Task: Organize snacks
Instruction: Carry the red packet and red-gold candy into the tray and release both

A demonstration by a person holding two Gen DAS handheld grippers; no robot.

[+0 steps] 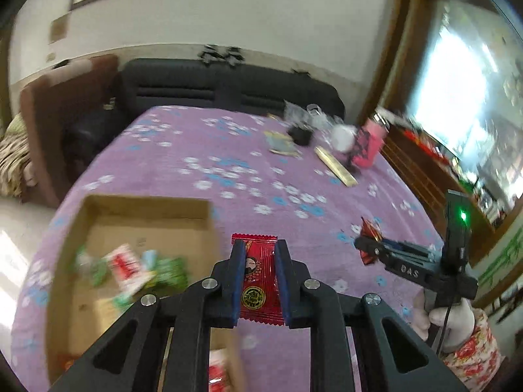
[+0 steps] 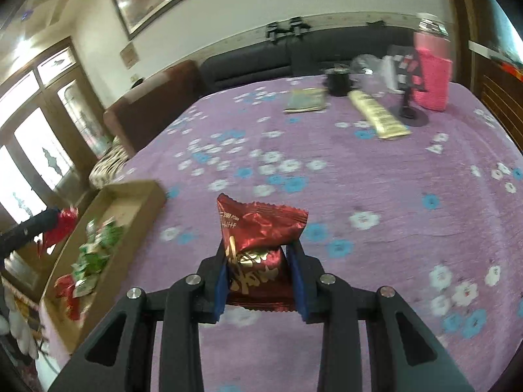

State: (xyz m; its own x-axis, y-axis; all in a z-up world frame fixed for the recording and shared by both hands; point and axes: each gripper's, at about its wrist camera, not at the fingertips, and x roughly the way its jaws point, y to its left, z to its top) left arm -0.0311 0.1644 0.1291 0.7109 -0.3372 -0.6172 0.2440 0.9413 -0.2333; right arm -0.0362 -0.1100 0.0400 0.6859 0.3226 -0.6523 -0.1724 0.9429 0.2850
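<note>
Left claw [image 1: 260, 281] clamped on a flat red snack packet [image 1: 258, 285] just right of the cardboard box [image 1: 147, 207], right claw [image 2: 260, 281] gripping a dark red snack pouch [image 2: 258, 232] above the purple floral tabletop [image 2: 359, 170]

The tablecloth [image 2: 359, 170] is lilac, scattered with white and blue flowers. Both snack packets [image 1: 260, 277] [image 2: 258, 241] are red with gold print; the box [image 1: 143, 219] is plain brown.
</note>
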